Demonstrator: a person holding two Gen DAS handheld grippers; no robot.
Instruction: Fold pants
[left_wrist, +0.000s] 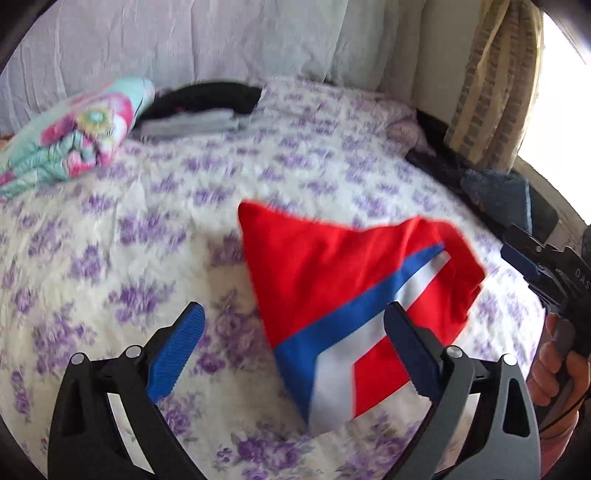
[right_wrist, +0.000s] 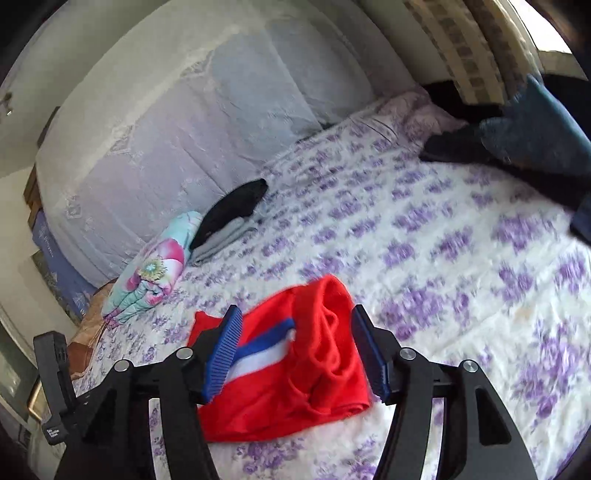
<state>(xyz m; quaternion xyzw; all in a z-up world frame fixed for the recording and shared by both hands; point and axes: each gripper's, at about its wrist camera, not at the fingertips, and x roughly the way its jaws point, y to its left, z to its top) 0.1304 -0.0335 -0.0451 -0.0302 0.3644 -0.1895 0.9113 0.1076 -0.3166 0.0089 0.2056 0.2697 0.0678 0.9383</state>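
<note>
Both the left tongs (left_wrist: 293, 349) and right tongs (right_wrist: 295, 354) were spread, empty; the loosely bunched red pants (right_wrist: 295, 369) could have unfolded.

Bed (right_wrist: 424, 258), white cover with purple flowers | red pants (right_wrist: 295, 373), folded, blue and white stripe, near edge | floral quilt bundle (right_wrist: 155, 266) at far side | beside it black (right_wrist: 232, 210) over grey folded clothes (right_wrist: 221, 240) | dark heap (right_wrist: 517, 144) at far corner, blurred, maybe clothing
</note>
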